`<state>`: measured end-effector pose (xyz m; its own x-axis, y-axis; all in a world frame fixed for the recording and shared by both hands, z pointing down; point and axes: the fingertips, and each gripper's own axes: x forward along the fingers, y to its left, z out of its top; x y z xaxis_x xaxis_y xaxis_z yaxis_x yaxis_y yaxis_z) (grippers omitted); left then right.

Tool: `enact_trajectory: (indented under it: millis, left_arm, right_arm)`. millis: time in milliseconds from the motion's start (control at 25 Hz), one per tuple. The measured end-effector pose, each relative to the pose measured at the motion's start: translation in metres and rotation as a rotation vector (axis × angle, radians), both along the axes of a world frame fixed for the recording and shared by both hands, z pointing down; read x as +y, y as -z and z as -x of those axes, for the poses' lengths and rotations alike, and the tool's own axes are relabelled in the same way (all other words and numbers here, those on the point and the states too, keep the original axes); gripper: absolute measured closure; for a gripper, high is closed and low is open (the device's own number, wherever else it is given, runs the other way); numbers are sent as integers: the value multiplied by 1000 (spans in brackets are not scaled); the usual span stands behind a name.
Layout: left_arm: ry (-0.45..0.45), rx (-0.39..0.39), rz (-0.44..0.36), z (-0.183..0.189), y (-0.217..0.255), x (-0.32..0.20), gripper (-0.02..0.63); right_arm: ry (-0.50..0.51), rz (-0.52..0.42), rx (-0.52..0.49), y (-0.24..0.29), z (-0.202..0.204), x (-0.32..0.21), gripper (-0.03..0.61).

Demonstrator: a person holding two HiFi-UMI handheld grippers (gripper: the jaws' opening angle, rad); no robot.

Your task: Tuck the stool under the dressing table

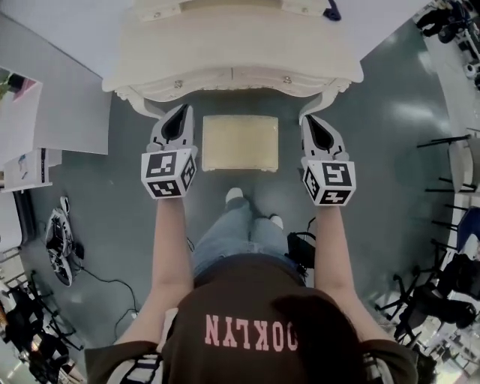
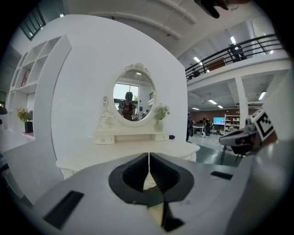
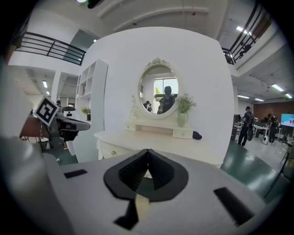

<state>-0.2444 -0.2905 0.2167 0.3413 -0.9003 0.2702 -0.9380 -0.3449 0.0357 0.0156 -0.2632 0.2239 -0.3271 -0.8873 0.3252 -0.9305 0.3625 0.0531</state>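
Observation:
A cream stool point(image 1: 240, 142) with a padded rectangular seat stands on the floor just in front of the white dressing table point(image 1: 232, 52), between my two grippers. My left gripper point(image 1: 181, 111) is shut and empty, level with the stool's left side. On the stool's right, my right gripper point(image 1: 312, 120) is shut too, nothing in it. Both point toward the table front. The left gripper view looks over shut jaws at the table point(image 2: 128, 156) and its oval mirror point(image 2: 133, 94). The right gripper view shows the table point(image 3: 156, 142) and mirror point(image 3: 159, 91) too.
The person's feet point(image 1: 236, 196) stand right behind the stool. A white shelf unit point(image 1: 45, 112) is at the left, cables and gear point(image 1: 60, 240) lie on the floor at lower left, and dark stands point(image 1: 450, 172) crowd the right side. A small dark object point(image 1: 332, 10) lies on the tabletop.

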Motion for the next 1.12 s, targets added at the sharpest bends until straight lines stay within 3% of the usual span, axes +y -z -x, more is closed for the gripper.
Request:
enact_trajectory:
  millis: [720, 840, 920, 1120]
  left_arm:
    - [-83, 47, 129, -11, -81, 31, 604]
    - [-95, 34, 160, -16, -104, 46, 542]
    - [-100, 27, 180, -16, -121, 53, 495]
    - [-122, 22, 237, -20, -166, 72, 419]
  right_arm:
    - [48, 159, 8, -93, 1, 37, 578]
    - [53, 188, -17, -116, -3, 50, 572]
    - [56, 212, -30, -135, -5, 57, 482]
    - [106, 256, -38, -182, -3, 76, 361]
